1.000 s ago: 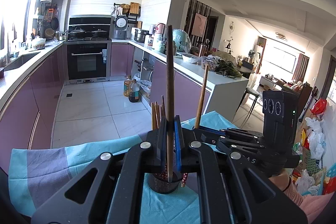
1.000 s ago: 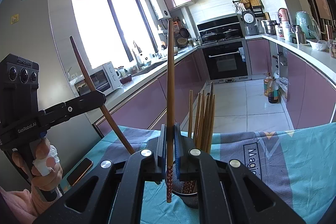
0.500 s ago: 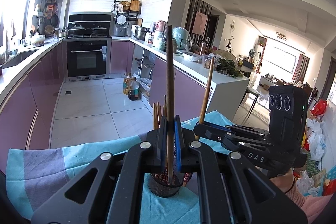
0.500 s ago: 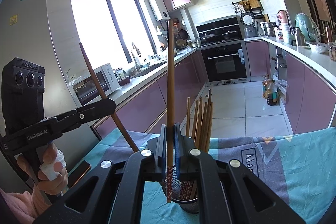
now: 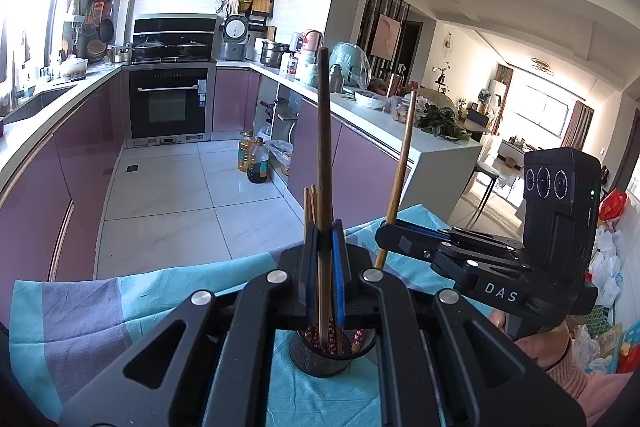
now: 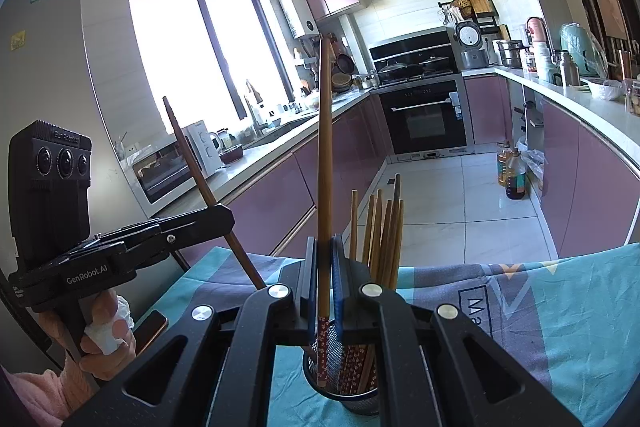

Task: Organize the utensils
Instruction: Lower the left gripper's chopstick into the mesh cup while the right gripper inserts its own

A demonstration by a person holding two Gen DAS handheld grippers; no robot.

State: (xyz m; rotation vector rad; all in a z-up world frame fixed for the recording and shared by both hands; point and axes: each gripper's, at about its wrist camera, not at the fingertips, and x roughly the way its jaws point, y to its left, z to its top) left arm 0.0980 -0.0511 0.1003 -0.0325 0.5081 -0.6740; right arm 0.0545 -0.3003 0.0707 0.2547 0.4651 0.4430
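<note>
A black mesh holder (image 5: 324, 355) (image 6: 348, 383) with several chopsticks (image 6: 384, 231) stands on a teal and grey cloth (image 5: 80, 311). My left gripper (image 5: 325, 239) is shut on a dark brown chopstick (image 5: 323, 131), held upright with its lower end inside the holder. My right gripper (image 6: 322, 255) is shut on a lighter brown chopstick (image 6: 325, 147), upright, its patterned tip dipping into the holder. Each gripper shows in the other's view: the right gripper (image 5: 384, 235) and the left gripper (image 6: 228, 217), both close beside the holder.
The cloth-covered table (image 6: 560, 299) sits in a kitchen with purple cabinets, an oven (image 5: 168, 103) and counters on both sides. A phone (image 6: 150, 323) lies on the table near the left hand. Oil bottles (image 5: 254, 163) stand on the tiled floor.
Both grippers have come lower and closer over the holder, and both chopstick tips now reach into it. The right gripper's chopstick has moved nearer the left one.
</note>
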